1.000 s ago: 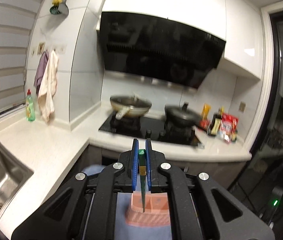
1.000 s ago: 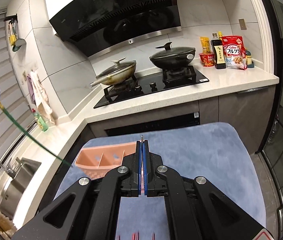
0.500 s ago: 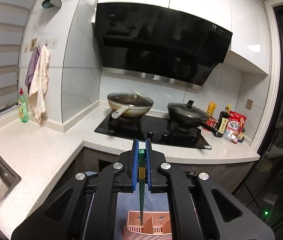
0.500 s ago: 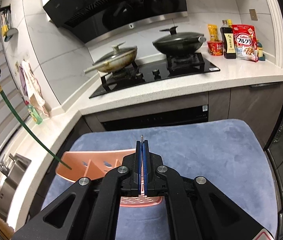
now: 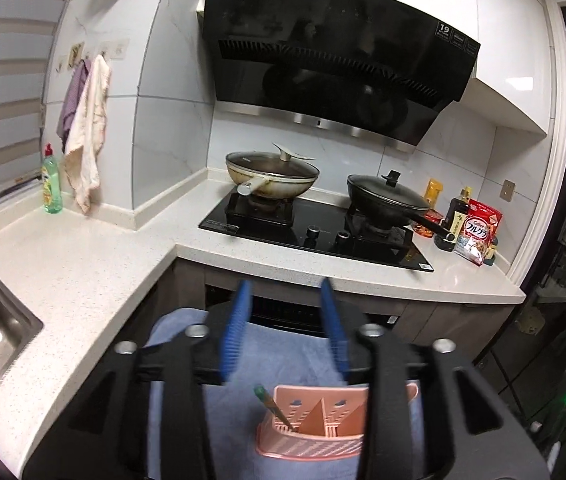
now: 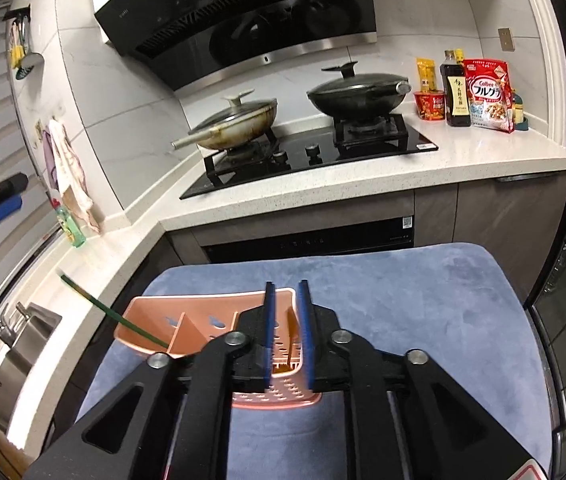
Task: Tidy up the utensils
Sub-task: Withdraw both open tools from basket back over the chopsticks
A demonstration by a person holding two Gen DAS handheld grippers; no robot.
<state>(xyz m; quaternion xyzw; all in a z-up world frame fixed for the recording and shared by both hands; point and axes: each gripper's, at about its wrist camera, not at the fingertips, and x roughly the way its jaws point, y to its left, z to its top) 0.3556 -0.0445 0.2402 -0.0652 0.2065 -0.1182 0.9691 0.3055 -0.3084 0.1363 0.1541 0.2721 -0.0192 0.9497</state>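
Left claw (image 5: 285,328) gapes empty above green chopstick (image 5: 273,410) in pink caddy (image 5: 311,436).

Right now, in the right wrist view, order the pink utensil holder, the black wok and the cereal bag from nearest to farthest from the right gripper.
1. Pink utensil holder: directly under the right gripper.
2. Black wok: on the hob's right burner.
3. Cereal bag: far right, against the wall.

A green chopstick (image 5: 273,408) leans in a pink slotted holder (image 5: 311,436) on a blue-grey mat (image 6: 423,292).
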